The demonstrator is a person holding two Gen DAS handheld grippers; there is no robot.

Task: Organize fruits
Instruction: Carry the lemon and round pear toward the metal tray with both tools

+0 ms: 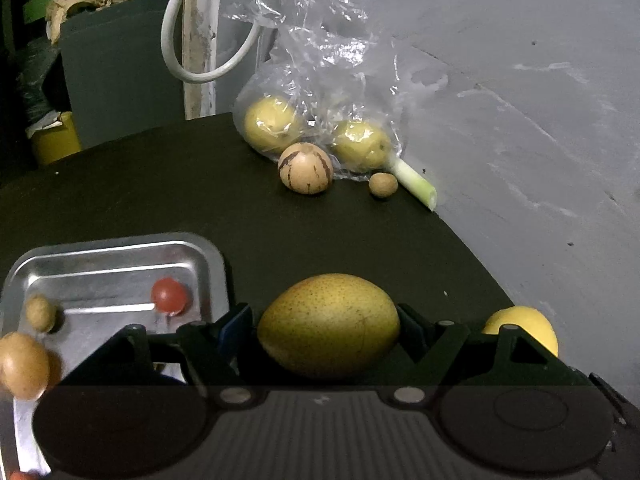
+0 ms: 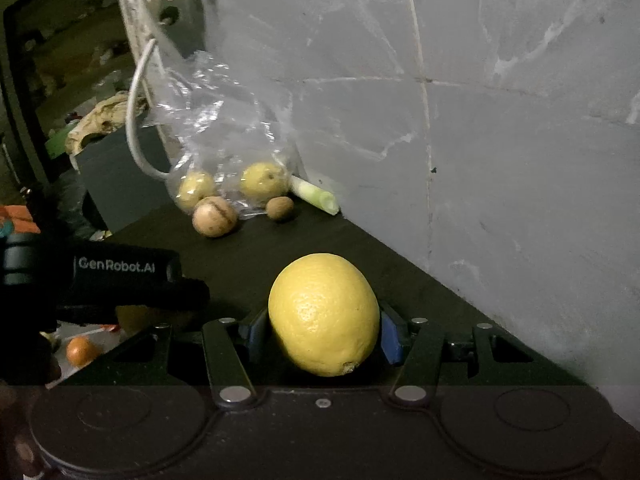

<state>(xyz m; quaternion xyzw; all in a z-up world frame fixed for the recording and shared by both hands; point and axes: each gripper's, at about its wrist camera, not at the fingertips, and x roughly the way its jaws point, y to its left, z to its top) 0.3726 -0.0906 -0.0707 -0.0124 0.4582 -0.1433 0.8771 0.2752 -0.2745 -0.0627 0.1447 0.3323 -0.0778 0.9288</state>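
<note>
Two claws each grip a fruit above a dark worktop [image 1: 160,184] that runs along a grey wall [image 1: 520,100]. The left claw [image 1: 328,326] is closed partway onto a yellow-green speckled pear [image 1: 328,324], its fingers pressing the fruit on both sides, and the pear lies sideways between them, just to the right of a metal tray [image 1: 120,248]. In that tray sit a red cherry tomato [image 1: 170,295] and a small brown fruit [image 1: 40,313], with a larger tan fruit [image 1: 24,364] at the tray's near left edge, blurred. The right claw [image 2: 324,332] is closed partway around a yellow lemon [image 2: 324,314], its blue pads touching the lemon's left and right flanks; the lemon's stem end points down towards the camera. From the left wrist view the lemon shows only as a yellow curve at the right. At the far end of the worktop, against the wall, a clear plastic bag [image 1: 320,60] holds two yellow fruits [image 1: 272,122]. Just in front of the bag rests a round tan fruit with dark stripes [image 1: 306,167], and beside it a small brown nut-like fruit [image 1: 383,185]. A pale green stalk [image 1: 414,180] pokes out from behind the bag towards the wall. A white cable [image 1: 176,40] loops down behind the bag.
</note>
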